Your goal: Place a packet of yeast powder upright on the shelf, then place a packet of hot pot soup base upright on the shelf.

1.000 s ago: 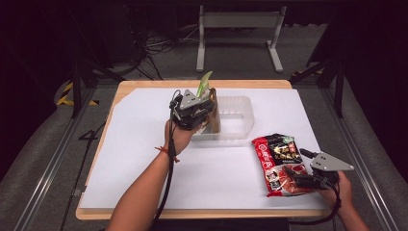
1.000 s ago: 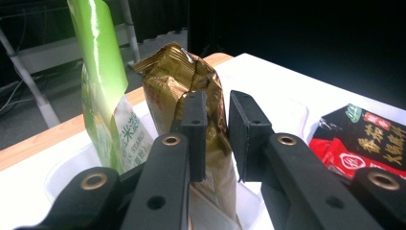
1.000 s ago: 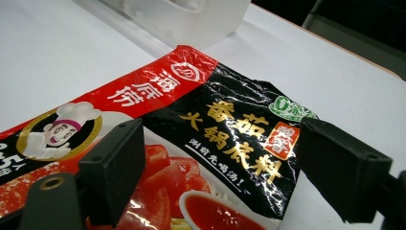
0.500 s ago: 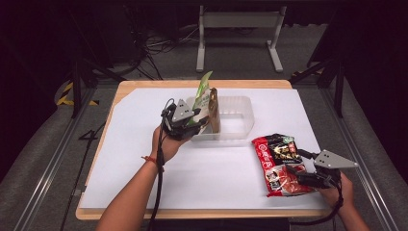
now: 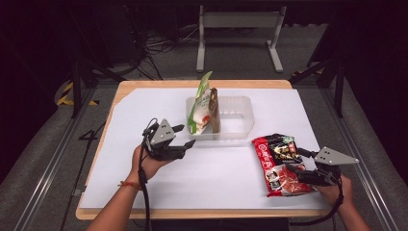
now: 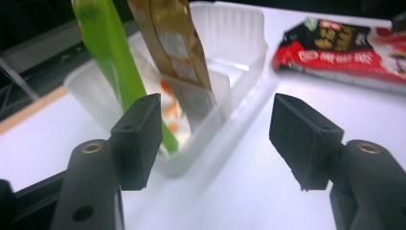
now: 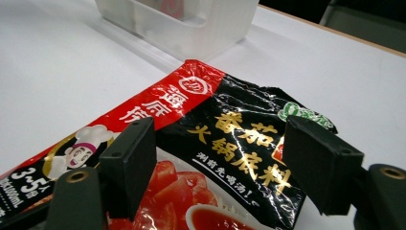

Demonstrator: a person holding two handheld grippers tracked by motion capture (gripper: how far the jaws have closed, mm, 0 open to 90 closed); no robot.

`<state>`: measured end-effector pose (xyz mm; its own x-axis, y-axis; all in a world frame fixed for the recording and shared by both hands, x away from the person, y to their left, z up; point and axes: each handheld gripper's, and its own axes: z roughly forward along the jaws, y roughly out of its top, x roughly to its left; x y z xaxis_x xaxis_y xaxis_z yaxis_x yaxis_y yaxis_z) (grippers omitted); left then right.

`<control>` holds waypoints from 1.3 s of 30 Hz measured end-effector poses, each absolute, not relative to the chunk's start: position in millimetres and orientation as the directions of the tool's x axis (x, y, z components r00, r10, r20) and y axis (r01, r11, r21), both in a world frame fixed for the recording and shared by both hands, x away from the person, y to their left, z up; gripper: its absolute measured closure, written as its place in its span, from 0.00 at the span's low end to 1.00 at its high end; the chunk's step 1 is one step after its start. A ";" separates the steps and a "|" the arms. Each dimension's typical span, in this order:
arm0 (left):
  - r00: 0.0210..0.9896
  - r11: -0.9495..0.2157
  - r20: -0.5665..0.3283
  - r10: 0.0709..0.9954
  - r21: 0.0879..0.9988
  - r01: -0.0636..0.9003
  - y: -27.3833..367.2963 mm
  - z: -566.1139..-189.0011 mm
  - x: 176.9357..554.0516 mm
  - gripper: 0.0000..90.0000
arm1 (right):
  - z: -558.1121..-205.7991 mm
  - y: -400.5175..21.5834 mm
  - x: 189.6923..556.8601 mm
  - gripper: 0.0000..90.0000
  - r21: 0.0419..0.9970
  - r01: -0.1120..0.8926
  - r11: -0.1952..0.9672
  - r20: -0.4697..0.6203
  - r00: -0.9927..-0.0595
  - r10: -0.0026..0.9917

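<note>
Packets are being sorted into a clear plastic bin (image 5: pixel 243 115) at the middle of the table (image 5: pixel 120 192). A red and black soup packet (image 5: pixel 279 163) lies flat on the white sheet at the near right, just right of the bin and apart from it, its printed face up. The right tongs (image 5: pixel 296 161) sit over its near right part with their jaws spread to either side of the packet; in the right gripper view the two pads stand above the printed foil (image 7: pixel 230 139) with a clear gap, so nothing is gripped yet. That low, straddling pose reads as a set-up for taking the packet by its edge.

In the bin's left end, two packets stand upright and lean together: a green and white pouch (image 5: pixel 201 103) and a brown one (image 5: pixel 214 109) just right of it. Standing on edge, they leave the right part of the bin free, probably for the red packet.

The left tongs (image 5: pixel 185 137) hang just left of the bin, near its near left corner, empty. Their jaws have just been opening, and the left gripper view shows nothing between them, the green pouch (image 6: pixel 115 72) rising beyond.
</note>
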<state>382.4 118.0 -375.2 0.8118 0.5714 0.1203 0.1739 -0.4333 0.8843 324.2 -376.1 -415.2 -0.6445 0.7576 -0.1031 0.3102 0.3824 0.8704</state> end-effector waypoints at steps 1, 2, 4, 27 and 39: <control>0.807 -0.445 0.125 0.577 0.877 0.182 122.0 -378.5 381.1 0.38 | -415.0 -375.9 324.7 0.38 0.869 0.312 0.383 -0.101 -0.647 0.756; 0.809 -0.450 0.117 0.577 0.872 0.195 127.5 -382.7 380.1 0.36 | -414.8 -375.8 324.5 0.44 0.871 0.307 0.383 -0.098 -0.656 0.749; 0.795 -0.462 0.124 0.593 0.862 0.210 134.7 -388.7 377.9 0.34 | -414.5 -373.9 324.6 0.44 0.871 0.301 0.389 -0.098 -0.669 0.736; 0.756 -0.431 -0.020 0.655 0.812 0.394 183.1 -436.4 343.5 0.07 | -413.2 -364.6 334.6 0.16 0.815 0.357 0.457 -0.059 -0.732 0.678; 0.768 -0.452 0.028 0.639 0.822 0.346 178.5 -433.8 333.8 0.09 | -399.2 -377.3 357.5 0.26 0.818 0.407 0.407 -0.016 -0.691 0.723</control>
<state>333.8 178.5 -433.8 0.7684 0.6393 0.0278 0.3460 -0.4516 0.8224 357.5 -377.3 -399.2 -0.6909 0.7228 -0.0160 0.4068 0.4070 0.8179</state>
